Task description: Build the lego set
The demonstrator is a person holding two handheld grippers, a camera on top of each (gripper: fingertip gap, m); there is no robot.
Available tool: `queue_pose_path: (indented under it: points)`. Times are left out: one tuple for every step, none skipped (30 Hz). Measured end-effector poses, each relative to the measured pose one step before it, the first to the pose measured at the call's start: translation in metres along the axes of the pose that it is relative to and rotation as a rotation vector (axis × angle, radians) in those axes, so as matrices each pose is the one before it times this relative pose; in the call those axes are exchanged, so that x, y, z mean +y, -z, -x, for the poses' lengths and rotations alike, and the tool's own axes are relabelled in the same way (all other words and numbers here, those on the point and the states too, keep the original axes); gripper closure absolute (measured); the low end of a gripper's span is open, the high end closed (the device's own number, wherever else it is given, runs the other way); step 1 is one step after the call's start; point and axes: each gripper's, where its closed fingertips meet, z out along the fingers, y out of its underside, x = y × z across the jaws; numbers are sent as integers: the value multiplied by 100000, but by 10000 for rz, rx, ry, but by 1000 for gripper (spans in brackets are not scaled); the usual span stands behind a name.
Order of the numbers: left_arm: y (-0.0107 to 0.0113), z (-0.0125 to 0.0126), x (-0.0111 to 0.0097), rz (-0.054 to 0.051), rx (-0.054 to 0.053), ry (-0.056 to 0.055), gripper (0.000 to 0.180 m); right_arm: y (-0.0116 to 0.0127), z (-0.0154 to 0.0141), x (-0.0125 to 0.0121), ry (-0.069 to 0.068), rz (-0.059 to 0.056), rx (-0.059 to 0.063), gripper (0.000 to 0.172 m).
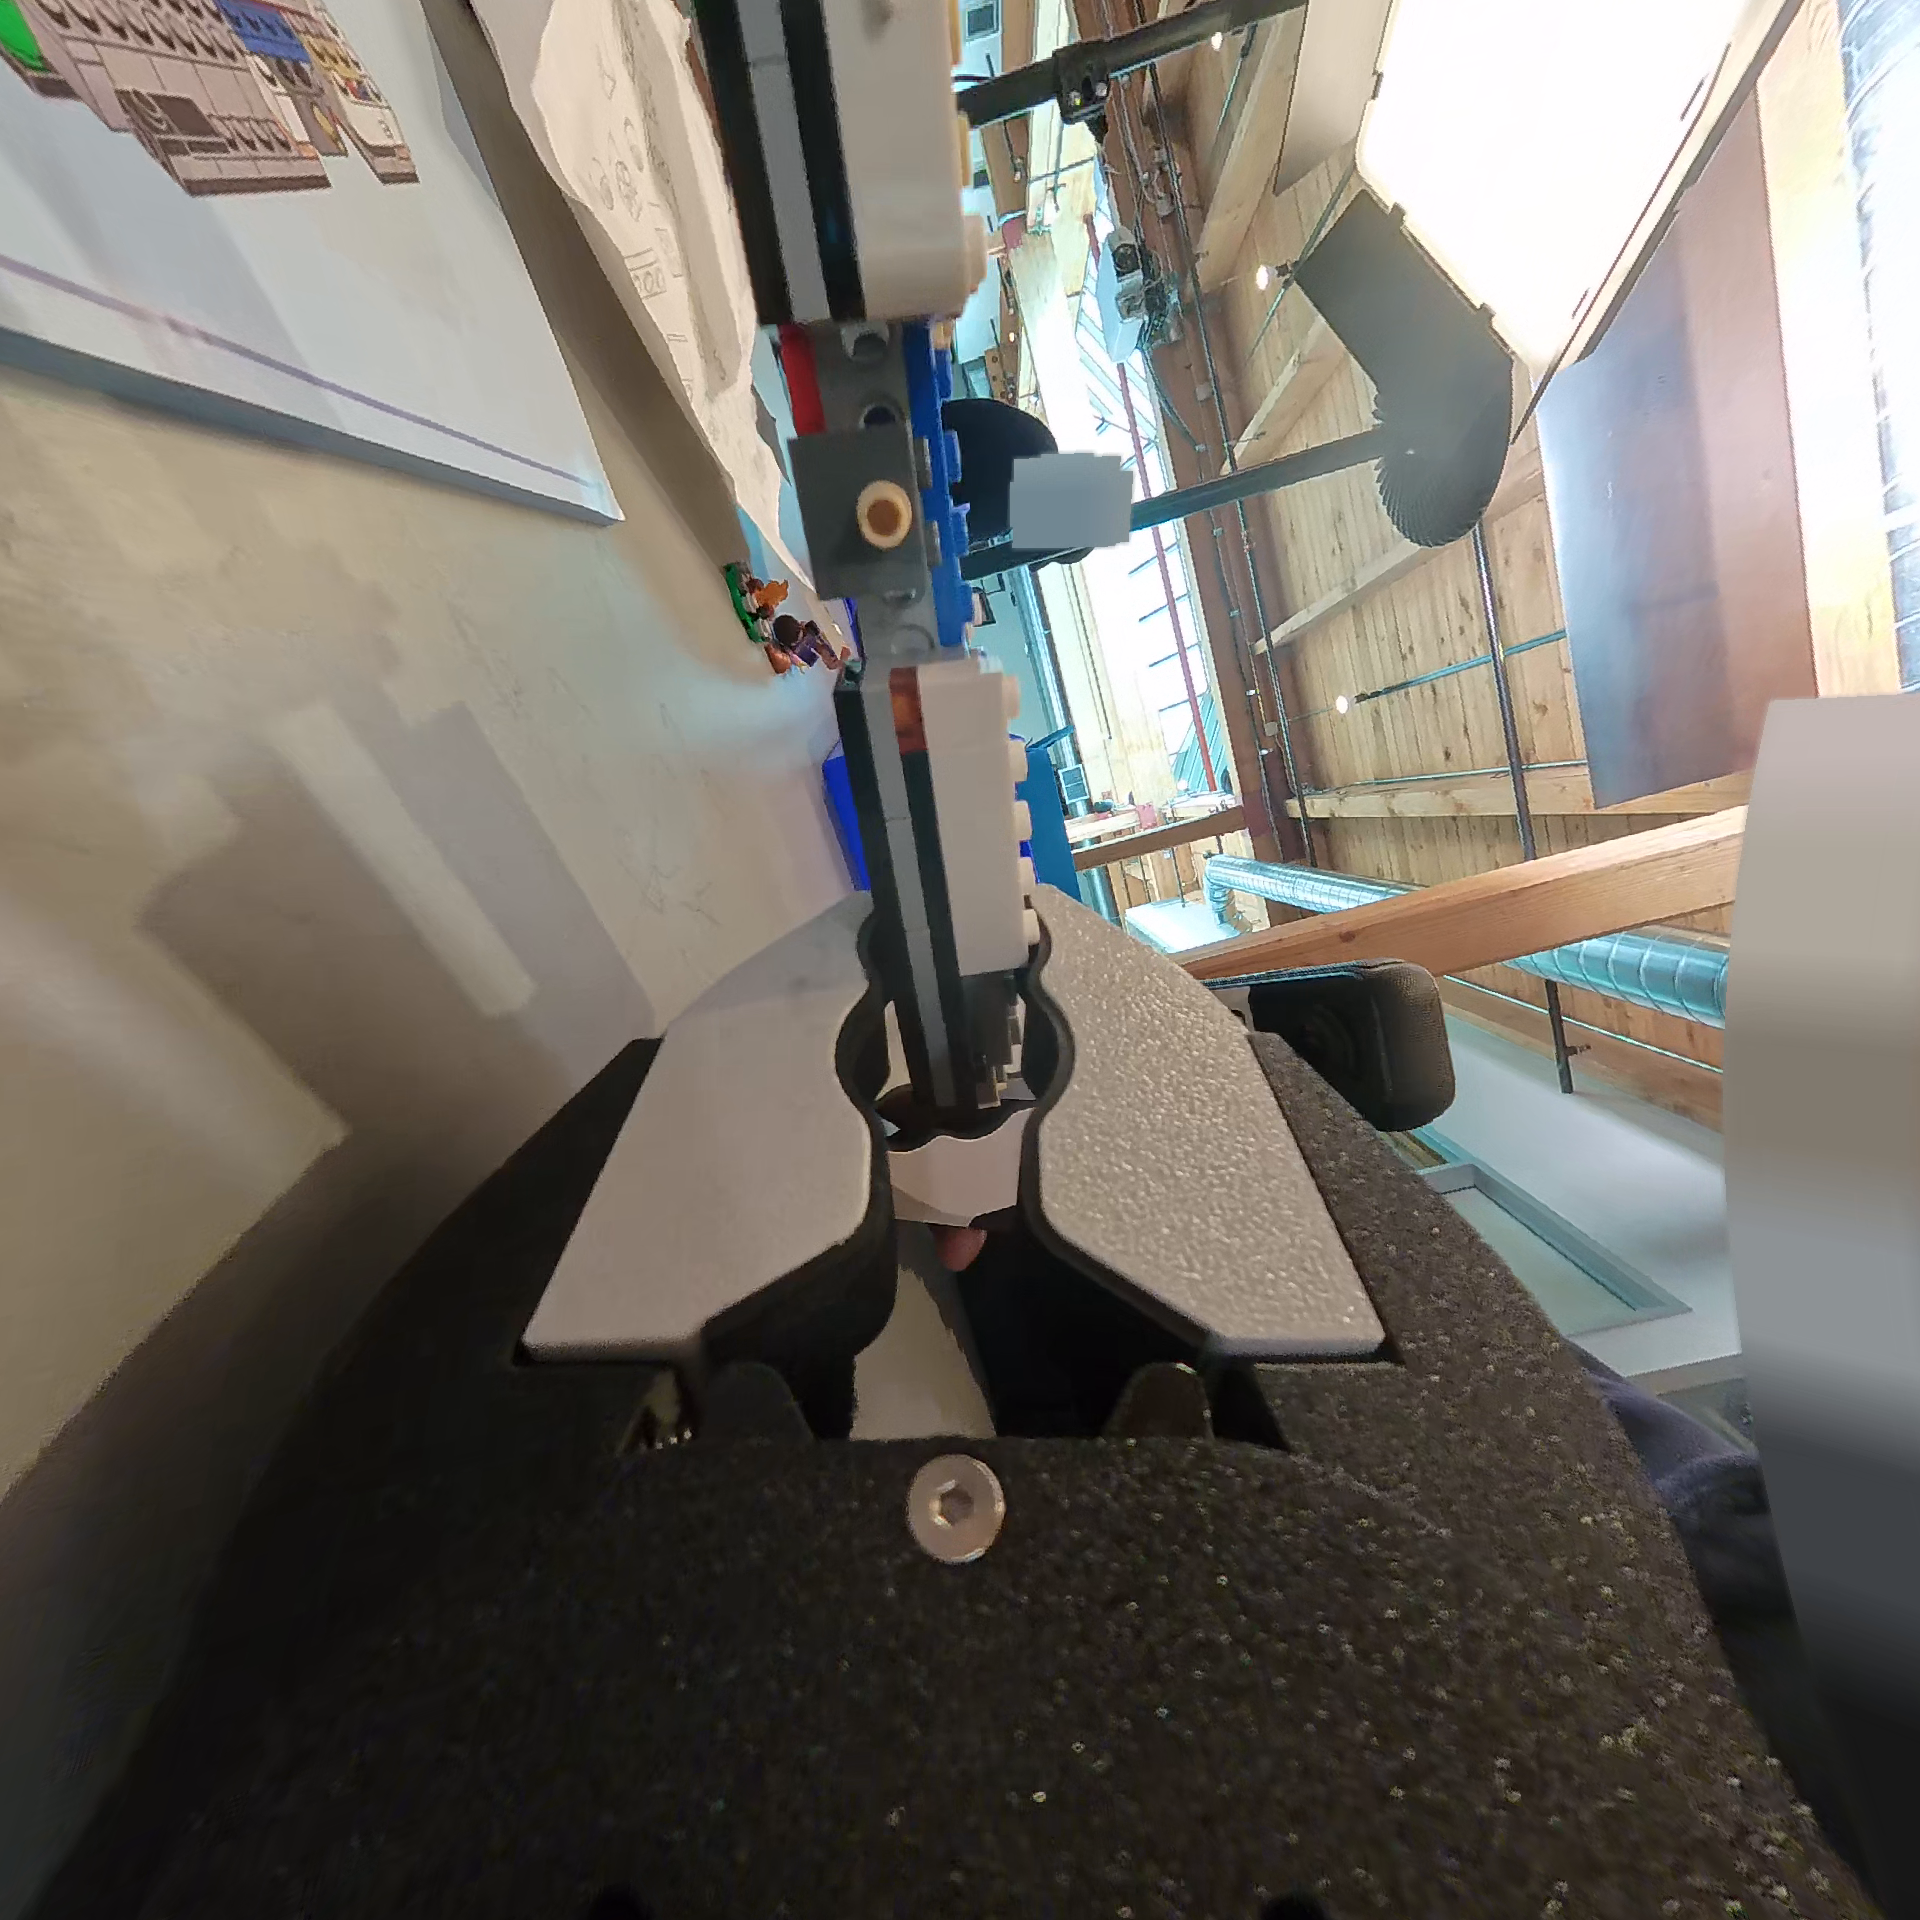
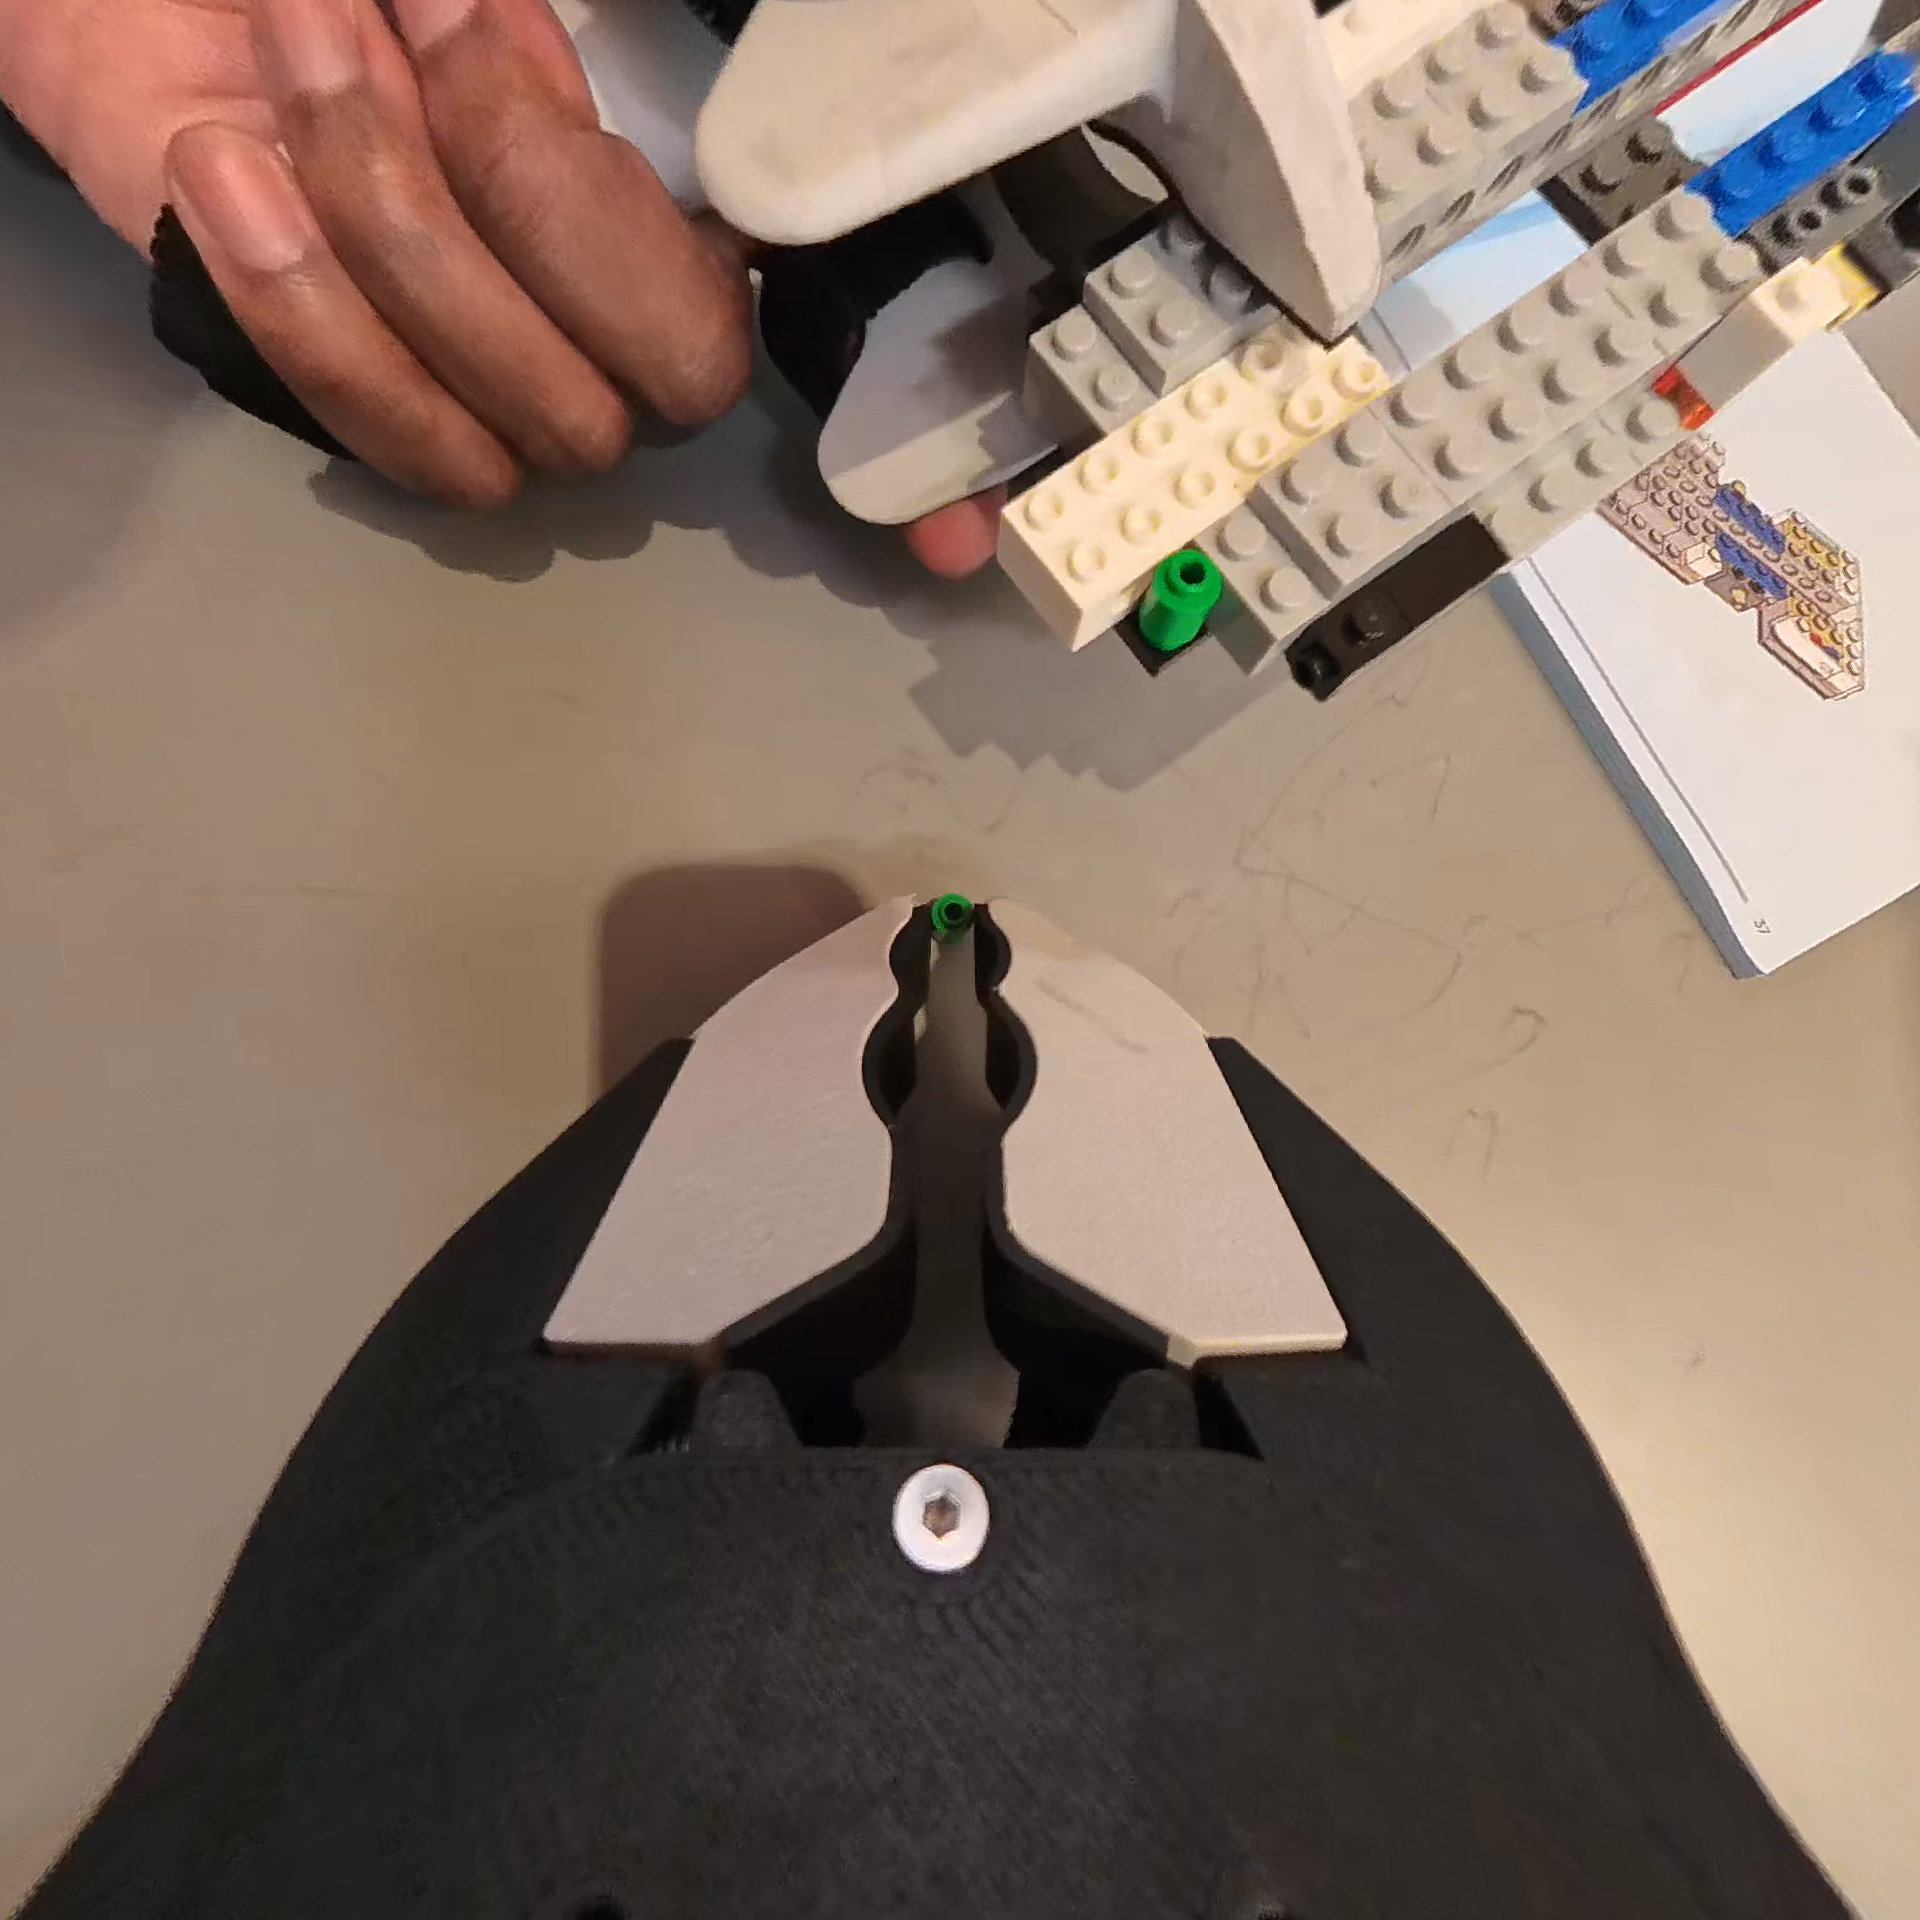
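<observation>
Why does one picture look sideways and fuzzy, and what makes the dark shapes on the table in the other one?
Left wrist view: the camera is rolled on its side, the table is smeared by blur, and the lamp panel glares white. Right wrist view: sharp, light from above throws a stepped shadow under the brick model and a dark patch beside the right hand-held gripper.

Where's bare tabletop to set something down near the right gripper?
Bare tabletop lies between the hand, the right gripper and the booklet. Crowded upper right: the brick model hangs there in the left gripper.
</observation>
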Motion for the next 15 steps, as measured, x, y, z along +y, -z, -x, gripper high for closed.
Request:
queue_pose_path:
  points:
    - [13,90,-8,-28,-46,44,159,33,-12,-60,0,-39,4,164]
    - [31,95,-43,-60,-55,64,159,117,-29,-187,-11,-107,18,164]
    - [44,92,-77,-88,-58,84,159,181,-80,-340,-26,-184,50,164]
    - [62,82,-85,-102,-50,94,160,258,-88,-476,-17,-238,60,164]
    - [49,65,-100,-105,-48,77,160,341,-72,-624,18,-298,77,164]
    - [45,80,-66,-95,-59,42,160,388,-101,-814,55,-377,136,164]
    - [31,80,-40,-77,-73,10,159,420,-95,-912,63,-403,158,164]
    - [32,101,-27,-63,-84,-11,159,412,-97,-1018,44,-419,179,164]
    - [4,117,-25,-57,-98,-32,160,364,-69,-1073,35,-435,162,164]
    - [16,133,7,-38,-116,-38,159,282,-14,-1021,13,-408,132,164]
    - [5,164,58,-16,-152,-22,160,158,1,-848,-7,-322,103,164]
    - [-5,132,86,-8,-137,5,159,4,-83,-630,6,-236,160,164]
    - [-5,39,87,-8,-77,26,159,-127,-113,-326,45,-114,170,164]
    - [-9,-2,103,12,-56,18,159,-247,-115,-23,73,18,153,164]
    - [-14,-11,124,34,-65,-22,159,-339,-70,187,55,99,113,164]
